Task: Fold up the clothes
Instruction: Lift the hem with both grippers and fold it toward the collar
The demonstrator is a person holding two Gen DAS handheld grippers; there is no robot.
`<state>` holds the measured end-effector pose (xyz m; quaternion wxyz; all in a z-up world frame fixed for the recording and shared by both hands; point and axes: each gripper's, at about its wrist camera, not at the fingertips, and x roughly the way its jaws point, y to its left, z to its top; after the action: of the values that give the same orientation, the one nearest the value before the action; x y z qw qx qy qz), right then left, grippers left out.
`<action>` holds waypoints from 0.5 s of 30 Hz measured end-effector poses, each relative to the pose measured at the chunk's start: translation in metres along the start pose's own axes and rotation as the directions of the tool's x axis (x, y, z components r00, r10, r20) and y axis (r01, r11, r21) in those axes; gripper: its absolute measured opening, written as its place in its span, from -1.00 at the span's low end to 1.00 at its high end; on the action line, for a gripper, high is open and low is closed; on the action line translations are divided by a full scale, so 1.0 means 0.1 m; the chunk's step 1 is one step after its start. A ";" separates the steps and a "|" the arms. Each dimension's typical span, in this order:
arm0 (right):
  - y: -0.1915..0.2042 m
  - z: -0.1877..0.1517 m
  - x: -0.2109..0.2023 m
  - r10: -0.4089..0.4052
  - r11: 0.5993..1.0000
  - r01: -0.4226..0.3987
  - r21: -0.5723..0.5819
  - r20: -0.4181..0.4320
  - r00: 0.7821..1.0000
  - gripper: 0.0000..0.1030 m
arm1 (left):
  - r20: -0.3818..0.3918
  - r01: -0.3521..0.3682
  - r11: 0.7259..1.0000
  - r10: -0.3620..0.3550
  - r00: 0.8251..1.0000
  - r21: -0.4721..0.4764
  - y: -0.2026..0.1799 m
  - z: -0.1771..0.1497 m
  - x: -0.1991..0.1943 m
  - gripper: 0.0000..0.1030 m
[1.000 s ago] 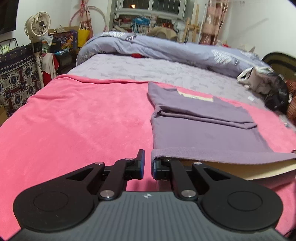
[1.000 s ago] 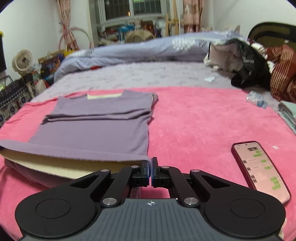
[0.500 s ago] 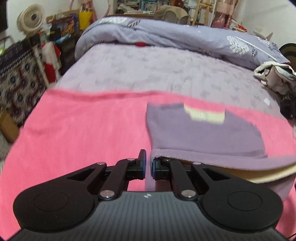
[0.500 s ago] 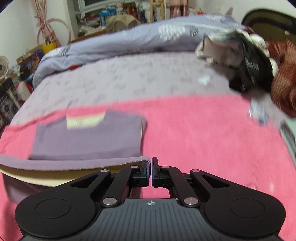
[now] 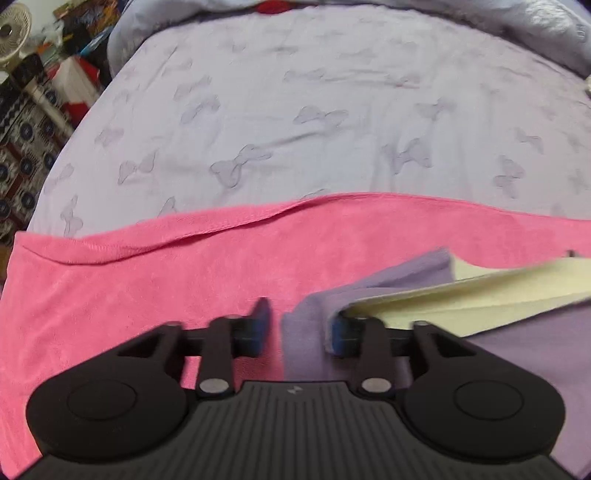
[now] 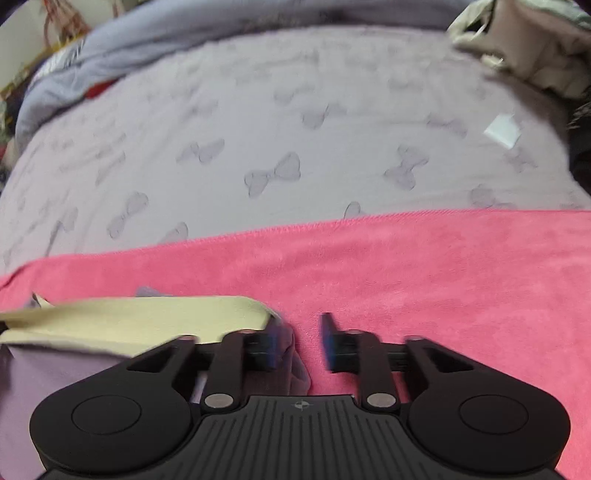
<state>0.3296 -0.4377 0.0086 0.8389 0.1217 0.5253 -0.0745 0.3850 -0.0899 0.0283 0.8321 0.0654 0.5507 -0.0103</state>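
Observation:
A purple garment with a pale yellow lining lies folded over on the pink blanket. In the left wrist view my left gripper has its jaws opening; the garment's purple corner sits between them, draped against the right finger, the left pad clear of it. In the right wrist view the same purple garment lies at the left, its yellow lining uppermost. My right gripper is also opening, with a purple corner hanging by the left finger and the right pad free.
Beyond the pink blanket stretches a lilac bedsheet with bow prints. A rumpled duvet lies at the far edge, a heap of clothes at the far right. Clutter and a fan stand left of the bed.
Both grippers carried the garment's near edge forward over the garment towards its far end and tipped downward. Both jaws, shut on the edge before, have now parted.

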 end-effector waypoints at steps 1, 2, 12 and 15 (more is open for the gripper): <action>-0.02 0.02 0.01 0.003 1.000 -0.003 -0.003 -0.001 1.000 0.16 | -0.017 0.005 1.000 -0.005 1.000 -0.015 0.05 0.02 0.02 0.15; -0.06 0.05 0.01 0.026 1.000 -0.026 -0.003 0.005 1.000 0.32 | -0.036 0.016 0.999 -0.018 0.999 -0.033 0.10 0.06 0.04 0.23; -0.15 0.11 -0.51 0.270 0.959 -0.277 0.057 0.108 0.957 0.37 | -0.205 0.202 0.848 -0.338 0.919 -0.491 0.61 0.37 0.18 0.42; 0.28 -0.09 -0.58 0.353 0.931 -0.348 -0.112 0.030 0.935 0.36 | -0.219 0.191 0.802 -0.369 0.903 -0.567 0.68 0.42 0.22 0.42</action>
<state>0.3040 -0.4085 0.0605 0.8567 0.1672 0.4775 0.1010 0.4381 -0.0268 0.0311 0.7060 -0.2501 0.6620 0.0289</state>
